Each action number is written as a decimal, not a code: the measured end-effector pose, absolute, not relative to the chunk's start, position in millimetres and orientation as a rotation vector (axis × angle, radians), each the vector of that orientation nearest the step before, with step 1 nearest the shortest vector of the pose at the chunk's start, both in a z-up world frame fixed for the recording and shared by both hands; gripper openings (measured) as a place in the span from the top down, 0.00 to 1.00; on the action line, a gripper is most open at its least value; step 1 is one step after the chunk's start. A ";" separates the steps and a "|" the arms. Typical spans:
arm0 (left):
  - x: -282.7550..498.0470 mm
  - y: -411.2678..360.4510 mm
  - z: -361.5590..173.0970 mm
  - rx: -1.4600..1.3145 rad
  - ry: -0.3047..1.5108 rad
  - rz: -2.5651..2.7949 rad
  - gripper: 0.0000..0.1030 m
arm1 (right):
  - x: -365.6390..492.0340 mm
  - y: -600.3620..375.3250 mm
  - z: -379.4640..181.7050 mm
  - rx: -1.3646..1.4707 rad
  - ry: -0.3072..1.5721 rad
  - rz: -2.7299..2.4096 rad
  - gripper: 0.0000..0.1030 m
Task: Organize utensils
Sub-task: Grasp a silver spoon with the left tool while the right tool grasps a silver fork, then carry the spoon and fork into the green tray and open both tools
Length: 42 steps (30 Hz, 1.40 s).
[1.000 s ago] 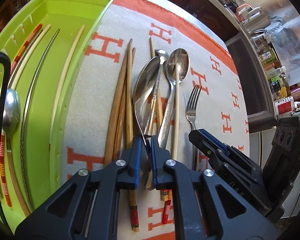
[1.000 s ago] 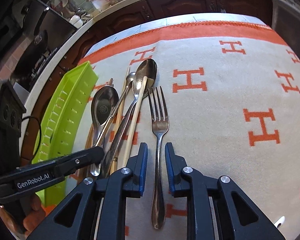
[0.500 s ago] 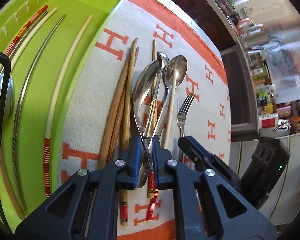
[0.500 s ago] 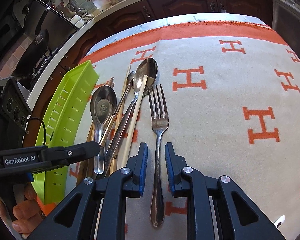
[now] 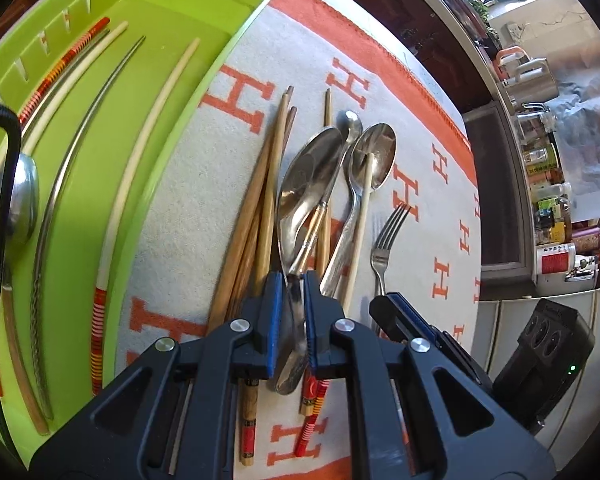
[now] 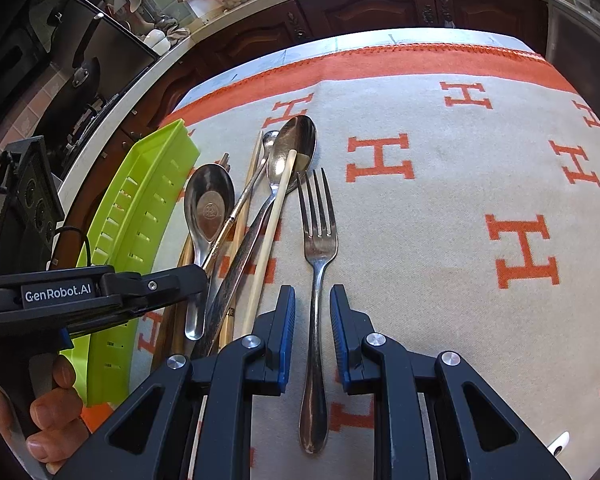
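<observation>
My left gripper (image 5: 290, 280) is shut on the handle of a wide steel spoon (image 5: 306, 176), lifted a little over a pile of wooden chopsticks (image 5: 260, 208), a long spoon (image 5: 374, 156) and a pale chopstick (image 5: 358, 232). The same spoon shows in the right wrist view (image 6: 209, 204), held by the left gripper (image 6: 198, 280). My right gripper (image 6: 312, 292) is open, its jaws on either side of a fork's handle (image 6: 318, 240) lying on the cloth. The fork also shows in the left wrist view (image 5: 386, 240).
A green tray (image 5: 152, 168) at the left holds several chopsticks and a spoon (image 5: 16, 200); it also shows in the right wrist view (image 6: 140, 216). The beige cloth with orange H marks (image 6: 460, 200) covers the table. Jars and kitchen clutter (image 5: 548, 184) stand beyond the table's right edge.
My left gripper has risen and tilted with the wide spoon, lifting it off the pile. The right gripper has stayed over the fork.
</observation>
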<state>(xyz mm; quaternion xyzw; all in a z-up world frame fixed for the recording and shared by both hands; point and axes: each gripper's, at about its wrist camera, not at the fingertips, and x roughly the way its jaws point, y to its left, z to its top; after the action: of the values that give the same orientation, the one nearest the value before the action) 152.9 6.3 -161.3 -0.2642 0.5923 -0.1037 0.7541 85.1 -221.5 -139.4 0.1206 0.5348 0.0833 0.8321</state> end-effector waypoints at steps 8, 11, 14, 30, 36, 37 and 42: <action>150.0 6.7 -158.7 -0.544 1.305 -0.221 0.92 | 84.8 -220.2 -139.5 0.248 1.132 0.178 0.83; 147.0 3.0 -162.8 -0.533 1.327 -0.233 0.92 | 84.7 -220.3 -139.6 0.250 1.131 0.180 0.83; 146.2 1.1 -162.5 -0.524 1.309 -0.231 0.92 | 85.0 -220.2 -140.0 0.247 1.128 0.183 0.83; 112.6 8.6 -113.7 -0.371 1.097 -0.198 1.00 | 76.6 -228.5 -139.3 0.277 1.105 0.157 0.96; 84.9 34.8 -76.0 -0.344 0.987 -0.171 1.00 | 65.7 -228.8 -119.9 0.309 1.074 0.169 0.96; 79.9 41.3 -69.8 -0.330 0.966 -0.154 1.00 | 62.8 -226.7 -115.0 0.315 1.066 0.177 0.96; 62.6 78.1 -53.0 -0.231 0.896 -0.019 1.00 | 57.1 -212.6 -94.6 0.353 1.058 0.231 0.96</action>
<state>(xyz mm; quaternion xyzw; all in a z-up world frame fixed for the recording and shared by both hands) 62.6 78.1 -53.0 -0.1115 0.4321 -0.0093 0.8949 57.1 -212.6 -94.6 0.1670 0.5009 0.1093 0.8422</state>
